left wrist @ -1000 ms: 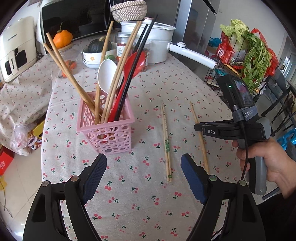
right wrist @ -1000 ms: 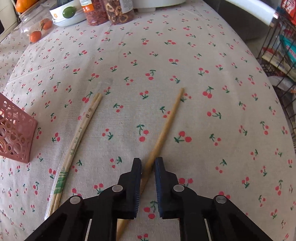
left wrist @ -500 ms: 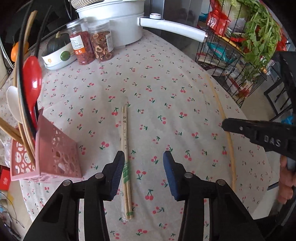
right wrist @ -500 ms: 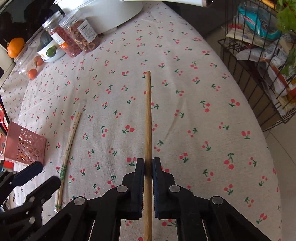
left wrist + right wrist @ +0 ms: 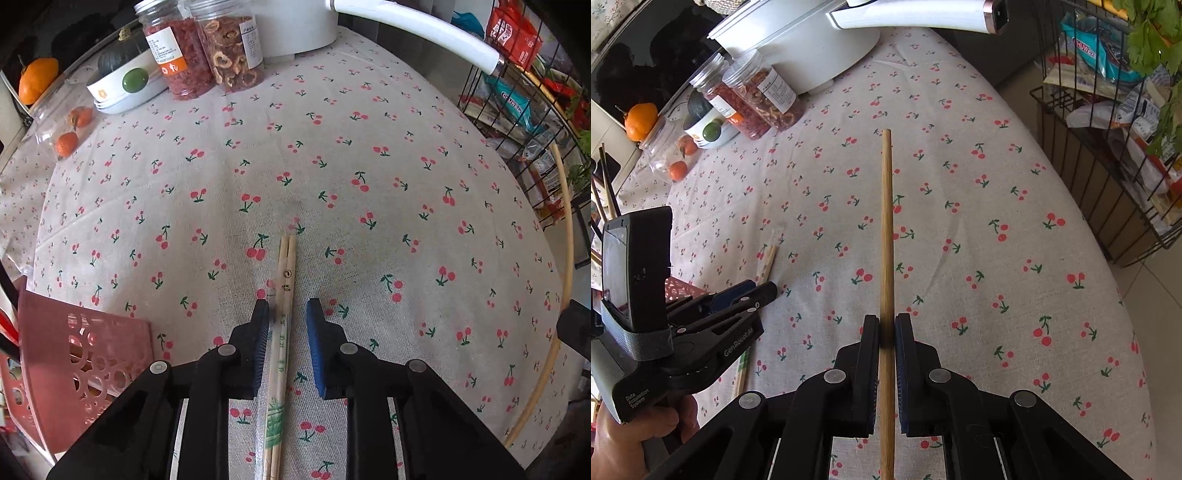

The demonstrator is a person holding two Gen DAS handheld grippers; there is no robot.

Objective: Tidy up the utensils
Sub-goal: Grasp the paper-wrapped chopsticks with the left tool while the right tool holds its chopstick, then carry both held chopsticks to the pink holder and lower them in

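The chopstick (image 5: 886, 229) has been lifted in the right gripper (image 5: 886, 328), while the paired chopsticks (image 5: 284, 314) (unclamped) are now straddled by the narrowing left gripper (image 5: 283, 317).

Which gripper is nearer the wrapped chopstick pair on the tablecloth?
Left. The left gripper straddles the wrapped chopstick pair, jaws open. The right gripper is off to the side, holding a single chopstick.

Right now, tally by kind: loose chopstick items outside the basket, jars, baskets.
Sleeved chopstick pair: 1
Single bamboo chopstick: 1
Jars: 2
Pink basket: 1
Total: 5
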